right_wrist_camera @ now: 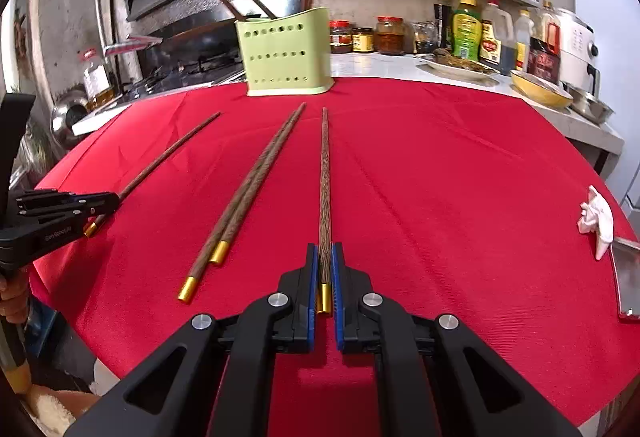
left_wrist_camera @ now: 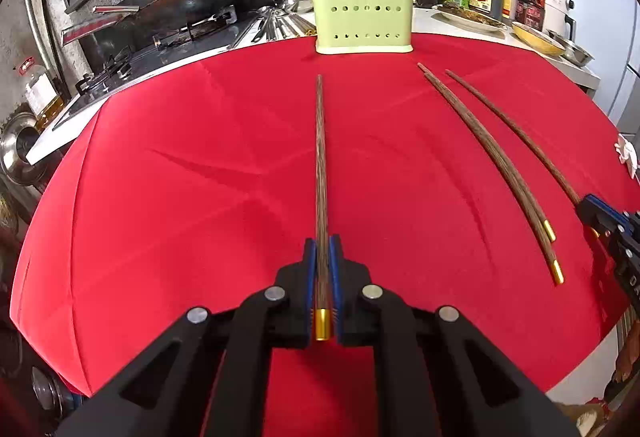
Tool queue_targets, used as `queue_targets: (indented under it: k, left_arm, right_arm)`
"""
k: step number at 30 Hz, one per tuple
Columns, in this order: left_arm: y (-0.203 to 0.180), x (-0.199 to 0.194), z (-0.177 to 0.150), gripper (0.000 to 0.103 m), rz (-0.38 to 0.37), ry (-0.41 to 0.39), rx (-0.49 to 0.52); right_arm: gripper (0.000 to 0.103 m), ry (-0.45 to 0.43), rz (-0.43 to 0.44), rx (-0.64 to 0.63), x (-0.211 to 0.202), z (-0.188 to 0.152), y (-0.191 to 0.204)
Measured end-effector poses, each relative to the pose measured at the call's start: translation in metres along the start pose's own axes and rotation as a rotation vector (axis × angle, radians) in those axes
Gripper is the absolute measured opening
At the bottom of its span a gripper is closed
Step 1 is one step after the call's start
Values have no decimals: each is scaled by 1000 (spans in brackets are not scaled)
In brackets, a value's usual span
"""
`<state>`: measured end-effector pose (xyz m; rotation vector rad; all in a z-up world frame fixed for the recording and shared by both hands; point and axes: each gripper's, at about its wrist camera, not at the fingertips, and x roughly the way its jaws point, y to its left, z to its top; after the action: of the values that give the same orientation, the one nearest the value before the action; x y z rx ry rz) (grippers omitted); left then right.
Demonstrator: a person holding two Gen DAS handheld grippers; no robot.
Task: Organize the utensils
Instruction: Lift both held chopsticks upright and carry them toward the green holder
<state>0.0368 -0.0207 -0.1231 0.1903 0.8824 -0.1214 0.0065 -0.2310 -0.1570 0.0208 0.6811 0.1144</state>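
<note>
- While both claws pointed toward the far edge of the table (left_wrist_camera: 160, 197), each had its blue pads pressed together on a single wooden chopstick.
- The left claw (left_wrist_camera: 322, 249) was closed on the left chopstick (left_wrist_camera: 320, 157) near its gold-capped end, and the thin tip ran straight ahead toward the green holder (left_wrist_camera: 364, 9).
- In the right wrist view the right claw (right_wrist_camera: 325, 257) was likewise clamped on the right chopstick (right_wrist_camera: 325, 177), gripping just ahead of its gold cap, with the shaft pointing at the same holder.
- Two loose chopsticks (right_wrist_camera: 244, 197) lay side by side and touching on the red cloth (right_wrist_camera: 440, 197), between the two held ones, their gold caps nearest the cameras.
- The green holder, a pale perforated box, stood upright at the far edge of the red cloth.
- Several chopsticks (right_wrist_camera: 240, 1) already stood in the holder, leaning out at angles; from the right view two of them showed gold caps uppermost.
- A crumpled white tissue (right_wrist_camera: 596, 221) lay near the right edge of the cloth, well apart from the chopsticks.
- Behind the cloth, on the right, were sauce bottles (right_wrist_camera: 466, 29), jars and a plate of food (right_wrist_camera: 456, 67); a stove (left_wrist_camera: 160, 41) with a range hood above it stood on the left.
- Whether the held chopsticks rested on the cloth or were lifted off it could not be told from either view.
</note>
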Motion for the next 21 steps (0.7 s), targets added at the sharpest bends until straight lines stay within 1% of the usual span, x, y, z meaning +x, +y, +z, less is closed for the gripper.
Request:
queue_targets:
  k: [3,4,5,7,8,12,16,18,20,21]
  left_arm:
    - [4,-3,-4,8,-28,-10,-17]
    - [6,-5,-6,9,-41,-11,-26]
    - [7,-8,-9,13,-55,-14,-36]
    - [8,-10,-13,16,-72,-16,-47]
    - [7,-11,-15,16,-70,-19,-43]
    - [4,-12,-18,16,-56,-31,-29]
    - [-5,-11,-18,16,-19,-46,15]
    - [-6,-11,-19,14,-12,-50,31]
    - [-7,-13,-20,8,-14,-47,40]
    - [-6,-14,-21,7,-15,-46,41]
  right_arm:
    - [9,4,20,4,-1,0,-2]
    - [10,7,25,5,-1,0,-3]
    - [11,5,24,2,-3,-1,-4]
    - [16,3,31,0,-4,-3,-4]
    - [18,3,34,1,-5,-4,-4]
    - [19,-8,9,-8,-6,-6,1]
    - [18,-24,-4,-6,-5,-7,2]
    - [17,-28,-5,-3,-5,-8,2]
    - [9,-29,-5,-1,-6,-9,2]
    - [7,-28,-1,3,-6,-9,1]
